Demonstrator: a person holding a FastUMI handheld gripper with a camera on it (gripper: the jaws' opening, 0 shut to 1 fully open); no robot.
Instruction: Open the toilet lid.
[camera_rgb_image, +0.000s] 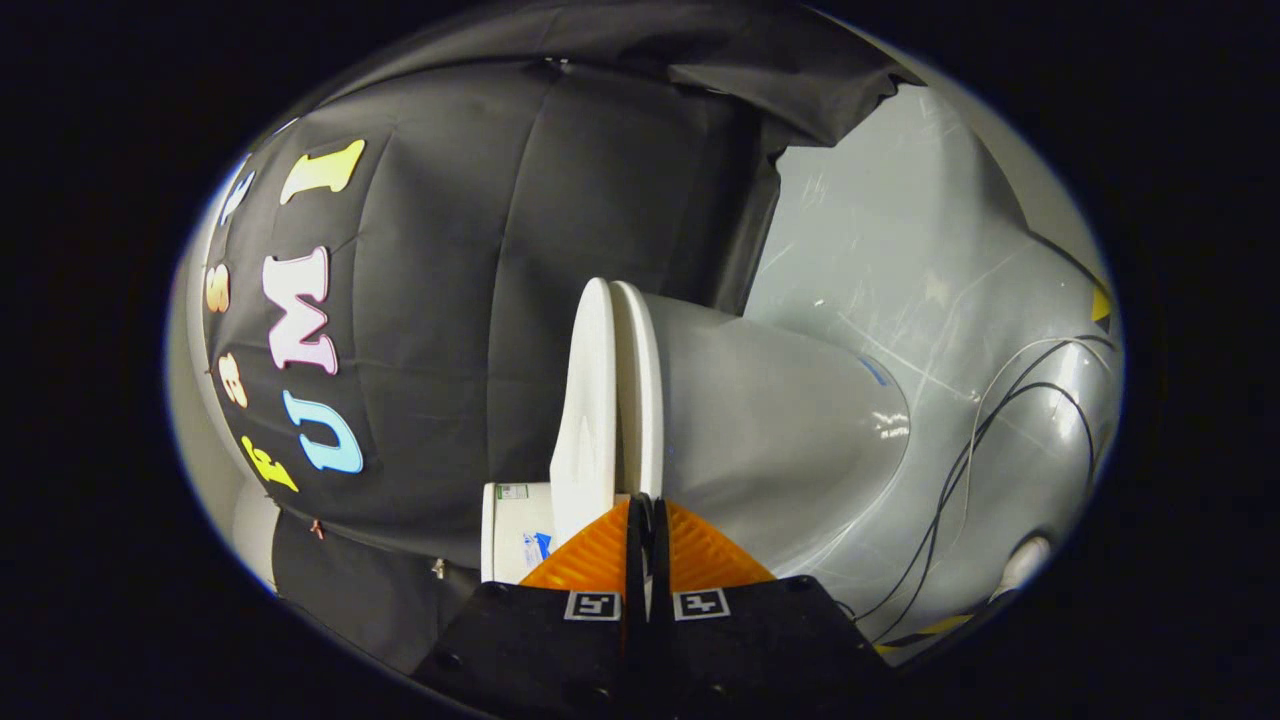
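With the fingers (647, 520) closed and empty at the lid (585, 400) edge, I next wedge under it.

Black cloth (520, 300) is hanging as the booth wall, creased, its torn edge folding over near the top. Grey glossy floor (900, 260) is showing scuff marks and reflecting light. Thin black and white cables (985, 440) are trailing across the floor. A yellow marking (1101, 304) is sitting at the floor's far edge.
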